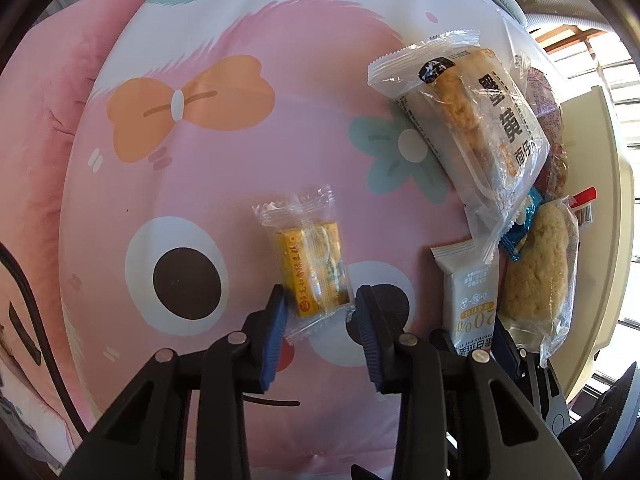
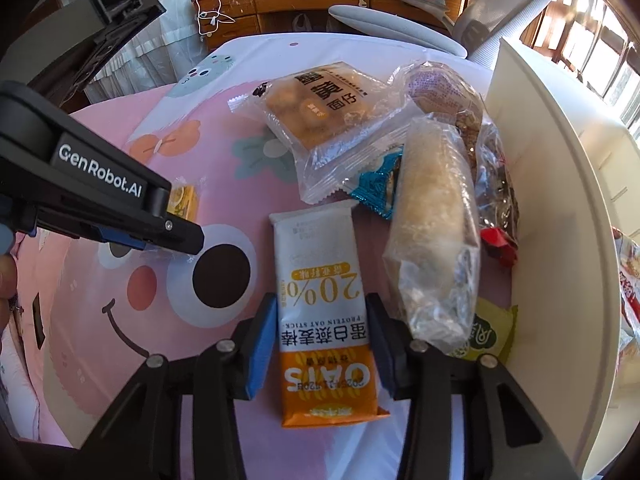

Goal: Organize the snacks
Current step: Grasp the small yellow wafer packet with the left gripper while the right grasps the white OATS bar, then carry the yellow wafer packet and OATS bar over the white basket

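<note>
Both grippers are at the pick-up step. The left gripper (image 1: pixel 320 316) has narrowed around the near end of the small yellow snack pack (image 1: pixel 310 266), which lies on the pink cartoon table cover (image 1: pixel 208 168); whether the pads pinch the bar or only its clear wrapper I cannot tell. The right gripper (image 2: pixel 322 348), half open, straddles the oat bar (image 2: pixel 324 320), its pads just beside the edges, not pressing. At 1 o'clock the snack heap (image 2: pixel 432 216) crowds the white box (image 2: pixel 552 208). Squeeze each bar's body, then lift straight up.
</note>
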